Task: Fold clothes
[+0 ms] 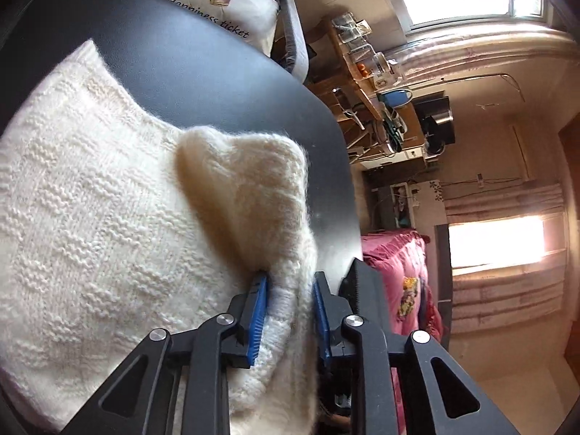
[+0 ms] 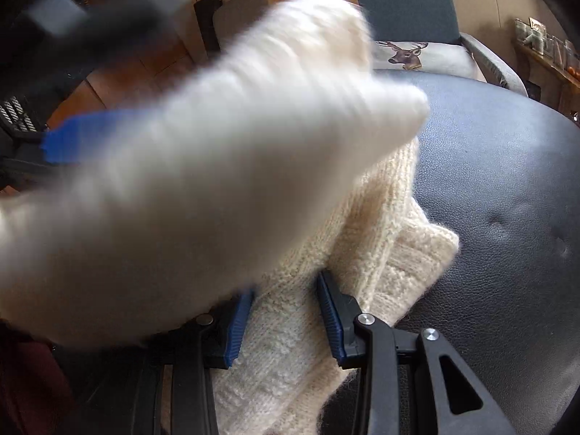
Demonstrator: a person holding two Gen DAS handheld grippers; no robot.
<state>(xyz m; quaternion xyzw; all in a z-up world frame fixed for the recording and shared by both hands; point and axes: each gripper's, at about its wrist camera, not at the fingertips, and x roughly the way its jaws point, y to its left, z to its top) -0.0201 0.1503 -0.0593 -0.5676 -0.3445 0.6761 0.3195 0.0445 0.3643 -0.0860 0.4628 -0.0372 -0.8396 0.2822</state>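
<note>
Black leather-look table (image 1: 224, 83), rounded edge. Cream knit sweater (image 1: 90, 195) lies on it, reaching toward that edge; a fold of it stands up.

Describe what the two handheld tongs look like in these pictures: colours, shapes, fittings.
Both are alike. The left tongs have black angular plastic linkage arms with triangular cut-outs, joined by round silver pivot pins, and end in blue ribbed pads. The right tongs show the same black arms, silver pins and blue ribbed pads. No cables, markings or sleeves are visible.
</note>
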